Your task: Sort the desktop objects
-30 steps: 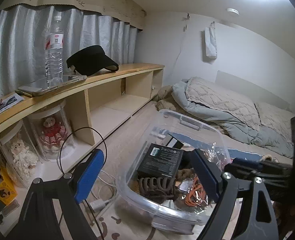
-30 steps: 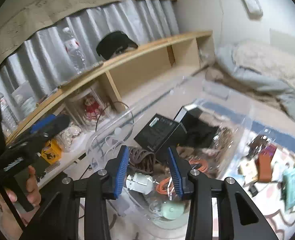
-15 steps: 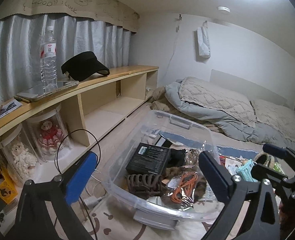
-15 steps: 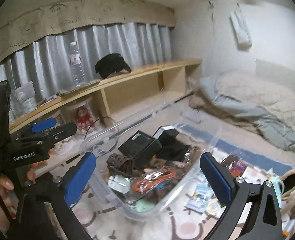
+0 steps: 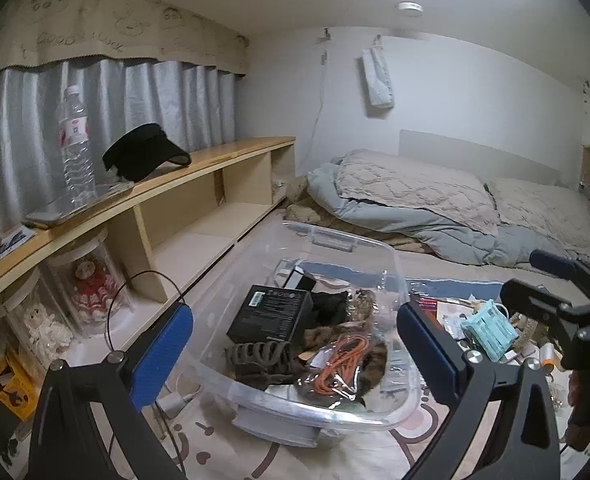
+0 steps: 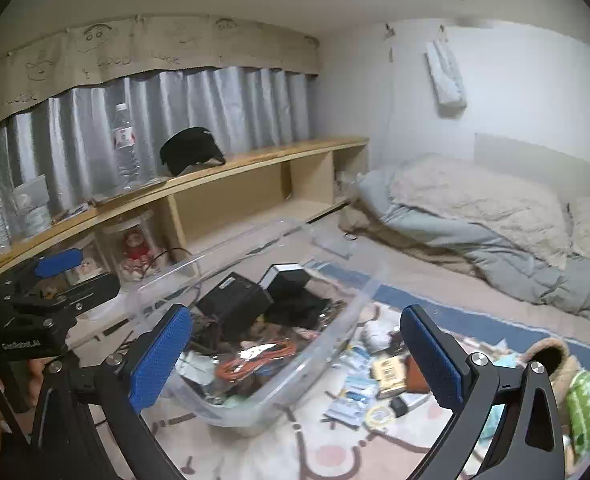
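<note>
A clear plastic bin (image 5: 391, 412) (image 6: 335, 328) stands on the patterned mat. Inside lie a black box (image 5: 273, 314) (image 6: 231, 306), a brown hair claw (image 5: 261, 360), an orange cable (image 5: 345, 362) (image 6: 255, 360) and other small items. My left gripper (image 5: 295, 348) hovers wide open in front of the bin, nothing between its blue pads. My right gripper (image 6: 297, 354) is also wide open and empty, above the bin's right edge. Loose small items (image 6: 379, 376) lie scattered on the mat right of the bin, among them a teal packet (image 5: 489, 330).
A wooden shelf (image 5: 175, 184) runs along the left with a water bottle (image 5: 77, 148), a black visor (image 5: 143, 152) and a phone (image 5: 45, 218) on it; dolls in jars (image 5: 89, 280) stand below. A bed with quilts (image 5: 435, 200) fills the back right. A slipper (image 6: 551, 360) lies at right.
Both grippers have pulled back from the bin, which now looks smaller and farther. The right gripper's jaws, narrow over the bin's contents a second ago, now stand wide; the left's widened a little.
</note>
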`<state>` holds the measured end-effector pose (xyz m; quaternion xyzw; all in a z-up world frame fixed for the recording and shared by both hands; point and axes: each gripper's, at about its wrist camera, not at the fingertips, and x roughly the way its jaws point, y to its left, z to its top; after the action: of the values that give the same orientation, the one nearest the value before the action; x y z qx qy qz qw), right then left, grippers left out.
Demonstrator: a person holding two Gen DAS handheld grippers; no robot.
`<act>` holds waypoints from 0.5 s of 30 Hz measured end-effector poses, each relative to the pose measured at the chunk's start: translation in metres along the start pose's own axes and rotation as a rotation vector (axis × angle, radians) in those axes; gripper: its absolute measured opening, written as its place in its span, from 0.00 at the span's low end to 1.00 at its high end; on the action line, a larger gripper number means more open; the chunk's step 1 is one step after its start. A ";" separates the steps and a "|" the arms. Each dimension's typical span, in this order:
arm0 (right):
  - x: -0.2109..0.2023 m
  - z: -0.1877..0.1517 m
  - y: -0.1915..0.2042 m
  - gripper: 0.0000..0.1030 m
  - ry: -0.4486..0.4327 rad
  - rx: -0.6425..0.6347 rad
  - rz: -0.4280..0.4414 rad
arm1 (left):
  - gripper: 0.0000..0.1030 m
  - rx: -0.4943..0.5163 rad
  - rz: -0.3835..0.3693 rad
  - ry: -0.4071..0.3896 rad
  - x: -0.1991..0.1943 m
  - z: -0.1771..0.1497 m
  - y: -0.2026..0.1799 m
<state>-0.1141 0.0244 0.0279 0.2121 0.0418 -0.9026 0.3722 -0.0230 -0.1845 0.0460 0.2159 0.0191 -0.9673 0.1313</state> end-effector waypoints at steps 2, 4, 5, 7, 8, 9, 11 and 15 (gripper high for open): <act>-0.004 0.000 -0.003 1.00 -0.006 -0.010 -0.018 | 1.00 0.007 -0.002 -0.002 0.001 0.001 -0.005; -0.008 -0.001 -0.007 1.00 -0.012 -0.014 -0.034 | 1.00 0.006 -0.007 -0.002 0.001 0.002 -0.009; -0.008 -0.001 -0.008 1.00 -0.012 -0.013 -0.036 | 1.00 0.004 -0.012 -0.003 0.001 0.003 -0.011; -0.011 -0.001 -0.013 1.00 -0.013 -0.007 -0.049 | 1.00 0.003 -0.021 -0.006 0.001 0.004 -0.015; -0.013 -0.001 -0.015 1.00 -0.015 -0.004 -0.054 | 1.00 0.004 -0.026 -0.008 0.001 0.004 -0.018; -0.015 -0.002 -0.017 1.00 -0.018 -0.001 -0.064 | 1.00 0.005 -0.034 -0.008 0.002 0.005 -0.020; -0.019 -0.003 -0.021 1.00 -0.022 0.002 -0.084 | 1.00 0.003 -0.050 -0.004 0.005 0.006 -0.026; -0.030 -0.005 -0.034 1.00 -0.025 -0.001 -0.126 | 1.00 -0.003 -0.091 0.007 0.010 0.007 -0.038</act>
<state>-0.1164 0.0700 0.0327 0.1976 0.0509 -0.9268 0.3152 -0.0444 -0.1513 0.0471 0.2183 0.0308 -0.9715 0.0874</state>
